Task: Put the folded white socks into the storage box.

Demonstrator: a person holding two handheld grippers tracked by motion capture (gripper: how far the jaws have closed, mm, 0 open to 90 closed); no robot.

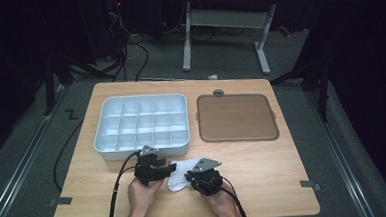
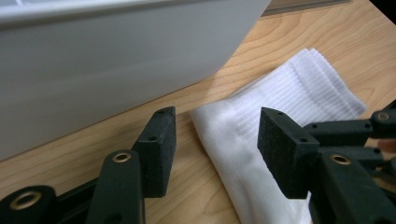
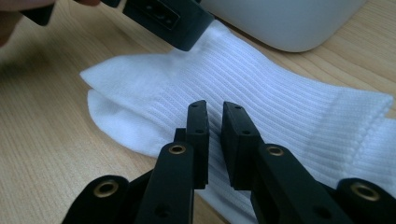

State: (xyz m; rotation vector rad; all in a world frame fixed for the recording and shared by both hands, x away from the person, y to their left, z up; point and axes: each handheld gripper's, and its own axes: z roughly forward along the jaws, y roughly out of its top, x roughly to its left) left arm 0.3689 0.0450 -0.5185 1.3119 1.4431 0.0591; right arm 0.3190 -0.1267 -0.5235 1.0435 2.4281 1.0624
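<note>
A white ribbed sock (image 1: 181, 172) lies flat on the wooden table just in front of the tray, between my two grippers. My left gripper (image 1: 171, 168) is at the sock's left end. In the left gripper view my left gripper (image 2: 217, 135) is open, its pads either side of the sock (image 2: 285, 88) edge and low over the wood. My right gripper (image 1: 190, 178) is at the sock's right side. My right gripper (image 3: 215, 122) has its jaws nearly together, a thin slit between them, just above the sock (image 3: 280, 88); no cloth looks bunched between them. The left gripper (image 3: 168, 18) rests over the sock's far part.
A white plastic tray (image 1: 101, 141) with several empty compartments stands behind the grippers, its wall close in the left gripper view (image 2: 116, 60). To its right lies a brown flat board (image 1: 236, 117). Bare wood stretches to the right and the front edge is near the hands.
</note>
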